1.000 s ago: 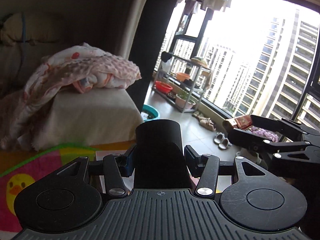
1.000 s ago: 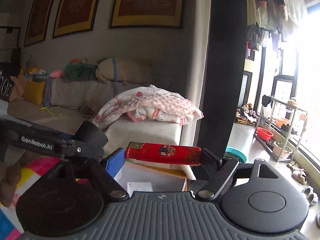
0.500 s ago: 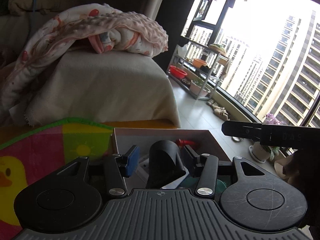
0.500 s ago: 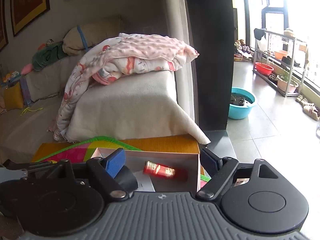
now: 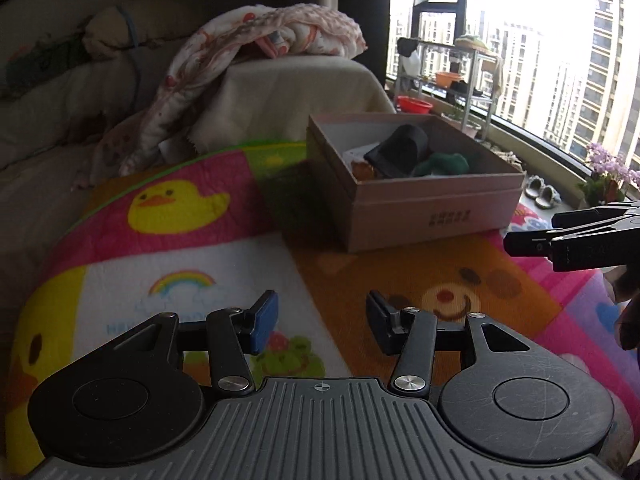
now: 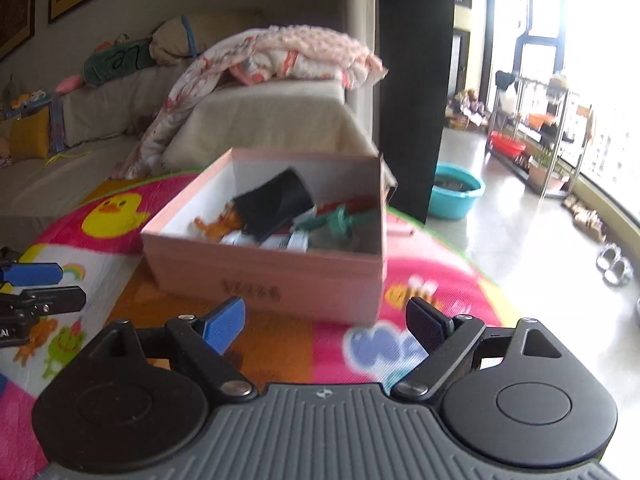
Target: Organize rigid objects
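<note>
Left-wrist view shows your left gripper (image 5: 320, 318) released, nothing between its fingers, above the colourful cartoon play mat (image 5: 180, 240). Your right gripper (image 6: 326, 326) is opening, also empty. Beyond sits the pink cardboard box (image 6: 272, 276), holding a black cylindrical object (image 6: 276, 202).

Two wrist views, each angled down along its tool, near the shared pink box (image 5: 432, 208) (image 6: 264, 276) on the play mat (image 5: 168, 216).
</note>
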### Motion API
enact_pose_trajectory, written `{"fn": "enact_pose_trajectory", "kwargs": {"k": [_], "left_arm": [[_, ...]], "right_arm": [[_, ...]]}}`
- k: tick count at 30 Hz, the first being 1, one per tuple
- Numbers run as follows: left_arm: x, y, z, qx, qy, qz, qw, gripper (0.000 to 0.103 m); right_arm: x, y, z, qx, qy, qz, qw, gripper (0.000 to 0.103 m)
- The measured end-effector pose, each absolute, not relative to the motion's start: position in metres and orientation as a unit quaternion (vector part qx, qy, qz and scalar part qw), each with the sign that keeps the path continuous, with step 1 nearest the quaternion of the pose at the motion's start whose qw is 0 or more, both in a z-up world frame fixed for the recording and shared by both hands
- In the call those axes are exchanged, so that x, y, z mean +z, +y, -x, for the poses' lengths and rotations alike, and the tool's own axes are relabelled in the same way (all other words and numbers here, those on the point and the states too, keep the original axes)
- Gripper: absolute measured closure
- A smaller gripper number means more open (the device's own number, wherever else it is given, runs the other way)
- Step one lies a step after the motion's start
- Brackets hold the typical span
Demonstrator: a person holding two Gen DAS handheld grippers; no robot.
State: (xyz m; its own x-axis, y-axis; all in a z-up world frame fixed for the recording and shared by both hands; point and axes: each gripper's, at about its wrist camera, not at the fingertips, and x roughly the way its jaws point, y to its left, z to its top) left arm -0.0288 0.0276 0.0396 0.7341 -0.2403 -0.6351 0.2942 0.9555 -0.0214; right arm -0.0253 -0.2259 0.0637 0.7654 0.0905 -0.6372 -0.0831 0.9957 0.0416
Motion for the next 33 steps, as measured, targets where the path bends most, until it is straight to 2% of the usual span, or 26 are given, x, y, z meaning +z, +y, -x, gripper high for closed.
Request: {"fn": "enact_pose_trajectory", "kwargs": {"k": [3, 4, 5, 6, 7, 8, 9, 16, 33], "left_arm": [[0.018, 0.024, 0.033, -0.123, 0.359, -0.033, 0.924, 0.049], [0.015, 0.023, 0.036, -0.118, 0.348, -0.028, 0.93, 0.045], [0.013, 0.02, 0.038, -0.114, 0.341, -0.025, 0.933, 0.038], [0.012, 0.017, 0.039, -0.114, 0.34, -0.02, 0.933, 0.033], [0.012, 0.013, 0.037, -0.117, 0.341, -0.014, 0.933, 0.02], [0.012, 0.01, 0.035, -0.123, 0.344, -0.013, 0.931, 0.008], [0.011, 0.005, 0.031, -0.128, 0.347, -0.015, 0.929, 0.005], [0.006, -0.013, 0.019, -0.079, 0.341, -0.021, 0.936, 0.004], [0.005, -0.015, 0.011, -0.062, 0.339, -0.022, 0.938, 0.003]], "right_arm": [[0.039, -0.215, 0.025, 0.064, 0.388, -0.021, 0.919, 0.015], [0.033, -0.211, 0.024, 0.062, 0.4, -0.018, 0.914, 0.014], [0.027, -0.207, 0.025, 0.058, 0.404, -0.009, 0.913, 0.012], [0.024, -0.203, 0.027, 0.056, 0.396, 0.009, 0.916, 0.004], [0.02, -0.2, 0.028, 0.048, 0.395, 0.028, 0.917, 0.0], [0.019, -0.201, 0.027, 0.048, 0.392, 0.024, 0.918, 0.0], [0.018, -0.205, 0.025, 0.05, 0.395, 0.01, 0.917, 0.0], [0.013, -0.211, 0.032, 0.02, 0.36, -0.004, 0.933, 0.0], [0.012, -0.21, 0.037, -0.003, 0.353, -0.009, 0.935, 0.0]]}}
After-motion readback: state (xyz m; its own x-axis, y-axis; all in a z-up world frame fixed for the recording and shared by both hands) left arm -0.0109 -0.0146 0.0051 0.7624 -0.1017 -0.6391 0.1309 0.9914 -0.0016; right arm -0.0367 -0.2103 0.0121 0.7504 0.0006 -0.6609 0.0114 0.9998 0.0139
